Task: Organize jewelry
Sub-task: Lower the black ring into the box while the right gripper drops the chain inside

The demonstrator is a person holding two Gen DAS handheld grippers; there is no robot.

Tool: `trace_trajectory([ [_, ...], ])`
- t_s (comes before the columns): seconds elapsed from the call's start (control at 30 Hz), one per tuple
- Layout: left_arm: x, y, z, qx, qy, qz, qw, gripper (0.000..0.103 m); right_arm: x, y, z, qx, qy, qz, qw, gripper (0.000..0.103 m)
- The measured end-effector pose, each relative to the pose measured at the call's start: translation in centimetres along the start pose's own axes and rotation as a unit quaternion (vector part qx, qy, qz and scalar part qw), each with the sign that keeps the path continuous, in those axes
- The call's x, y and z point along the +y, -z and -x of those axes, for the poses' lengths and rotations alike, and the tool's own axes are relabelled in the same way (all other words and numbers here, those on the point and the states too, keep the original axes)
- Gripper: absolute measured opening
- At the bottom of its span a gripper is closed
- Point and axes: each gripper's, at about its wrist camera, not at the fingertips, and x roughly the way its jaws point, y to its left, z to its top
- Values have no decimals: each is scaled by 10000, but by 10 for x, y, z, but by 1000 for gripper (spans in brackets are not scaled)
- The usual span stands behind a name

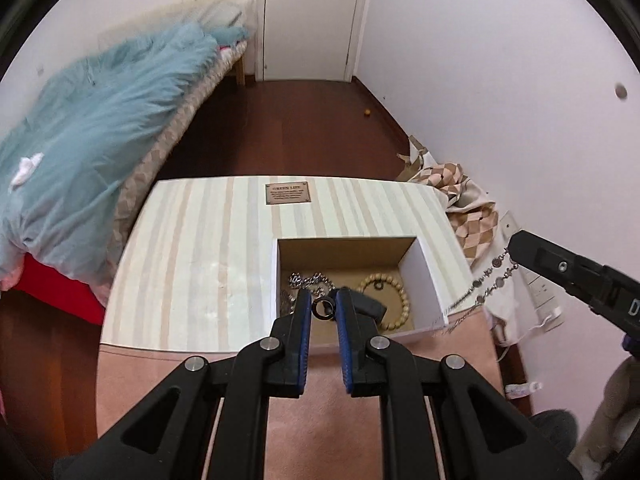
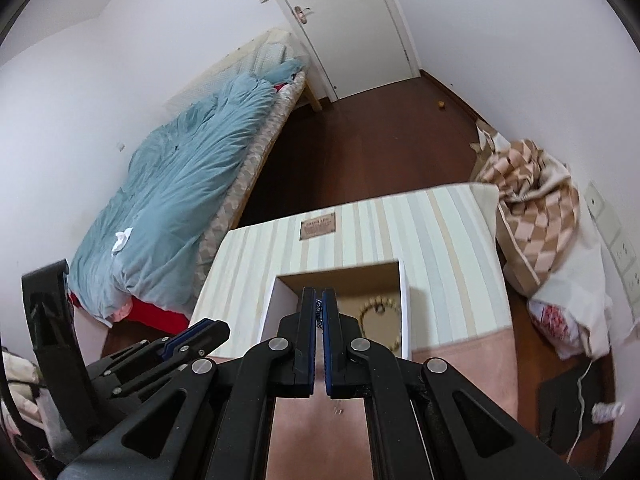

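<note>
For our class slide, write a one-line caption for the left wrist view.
Left claw grips a dark ring above the open box, while the right claw dangles a silver chain beside it.

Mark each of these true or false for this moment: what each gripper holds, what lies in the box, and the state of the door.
1. The left gripper is shut on a dark ring. True.
2. The right gripper is open and holds nothing. False: it is shut on a silver chain, which hangs from its tip in the left wrist view.
3. A beaded bracelet lies inside the open box. True.
4. The box holds only the bracelet. False: a silver chain piece also lies in it.
5. The door at the far end stands wide open. False: it is closed.
</note>
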Motion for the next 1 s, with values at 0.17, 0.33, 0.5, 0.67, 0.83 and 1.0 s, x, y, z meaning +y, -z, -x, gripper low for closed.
trace_trajectory([
  [0.17, 18, -26, -30, 331, 244, 212, 9989, 10, 1, -26, -38, 375, 69, 152, 9992, 3],
  [0.33, 28, -41, -66, 768, 407, 296, 9958, 10, -8, -37, -78, 780, 209, 182, 9966, 3],
  [0.5, 27, -52, -98, 1148, 574, 316, 9912, 10, -19, -37, -105, 1091, 266, 75, 9937, 3],
  [0.67, 14, -59, -121, 1466, 729, 217, 9863, 10, -34, -36, -124, 1445, 147, -170, 9893, 3],
  [0.83, 8, -70, -133, 1592, 670, 208, 9848, 11, -46, -32, -140, 1859, 203, -370, 9817, 4],
  [1.0, 16, -77, -126, 1480, 356, 224, 9881, 33, -51, -30, -136, 1917, 358, -407, 9800, 29],
])
